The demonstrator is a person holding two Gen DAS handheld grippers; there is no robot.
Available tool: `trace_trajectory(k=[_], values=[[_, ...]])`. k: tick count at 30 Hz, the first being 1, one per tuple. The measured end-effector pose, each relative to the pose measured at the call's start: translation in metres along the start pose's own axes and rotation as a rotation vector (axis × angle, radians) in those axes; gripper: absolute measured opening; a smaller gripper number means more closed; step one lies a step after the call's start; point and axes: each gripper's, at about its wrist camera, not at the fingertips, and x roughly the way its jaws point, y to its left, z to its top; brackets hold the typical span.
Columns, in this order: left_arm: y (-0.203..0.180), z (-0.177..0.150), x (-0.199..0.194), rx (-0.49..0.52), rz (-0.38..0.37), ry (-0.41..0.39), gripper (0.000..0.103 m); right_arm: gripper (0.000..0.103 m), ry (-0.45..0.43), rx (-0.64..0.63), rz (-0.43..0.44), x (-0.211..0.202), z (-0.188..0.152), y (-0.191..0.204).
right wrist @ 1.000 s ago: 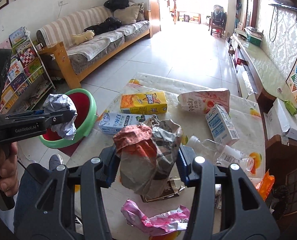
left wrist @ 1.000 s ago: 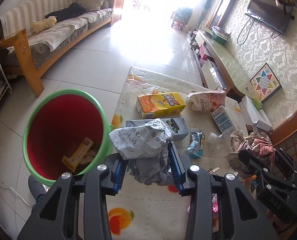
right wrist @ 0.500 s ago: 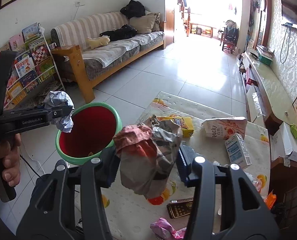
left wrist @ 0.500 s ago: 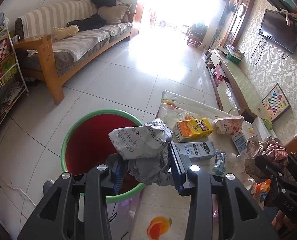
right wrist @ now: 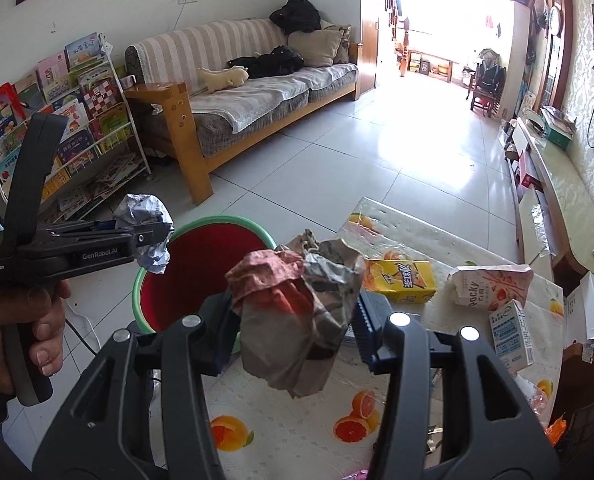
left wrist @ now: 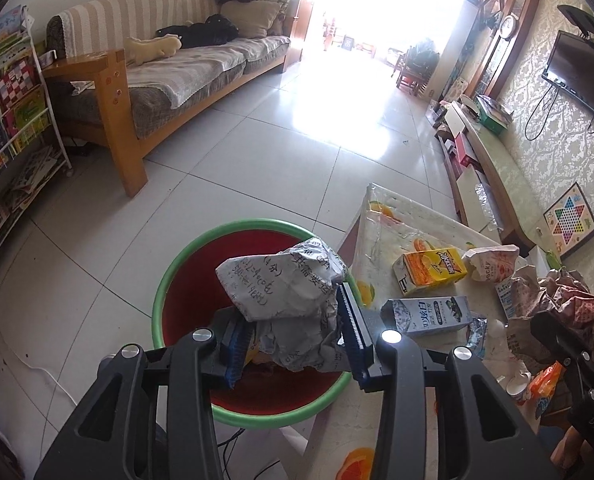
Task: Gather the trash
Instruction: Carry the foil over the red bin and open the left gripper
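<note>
Left gripper (left wrist: 293, 344): fingers clamped on a crumpled white paper ball with handwriting (left wrist: 285, 300), held above the red bin with a green rim (left wrist: 165, 280), apparently for dropping.
Right gripper (right wrist: 293, 334): fingers clamped on a crumpled brown-and-red paper wad (right wrist: 297, 308), above the tabletop (right wrist: 281, 412) edge near the bin.
Remaining: cartons and wrappers lie on the tabletop.

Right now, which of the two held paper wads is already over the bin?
The grey printed wad in the left tongs hangs over the red, green-rimmed bin. The brown-and-red wad in the right tongs is mostly over the table.
</note>
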Motion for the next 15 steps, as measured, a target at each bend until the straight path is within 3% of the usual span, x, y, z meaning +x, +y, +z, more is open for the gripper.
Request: trace_trajectory(k=[5, 12, 15], values=[[0.016, 0.002, 0.012, -0.033, 0.018, 0.018, 0.059, 0.047, 0.013, -0.012, 0.013, 0.013, 0.005, 0.009], [0.034, -0.001, 0.016, -0.067, 0.019, 0.023, 0.075, 0.047, 0.033, -0.025, 0.036, 0.031, 0.009, 0.02], [0.042, -0.002, 0.011, -0.081, 0.032, 0.006, 0.089, 0.047, 0.037, -0.037, 0.052, 0.037, 0.011, 0.029]])
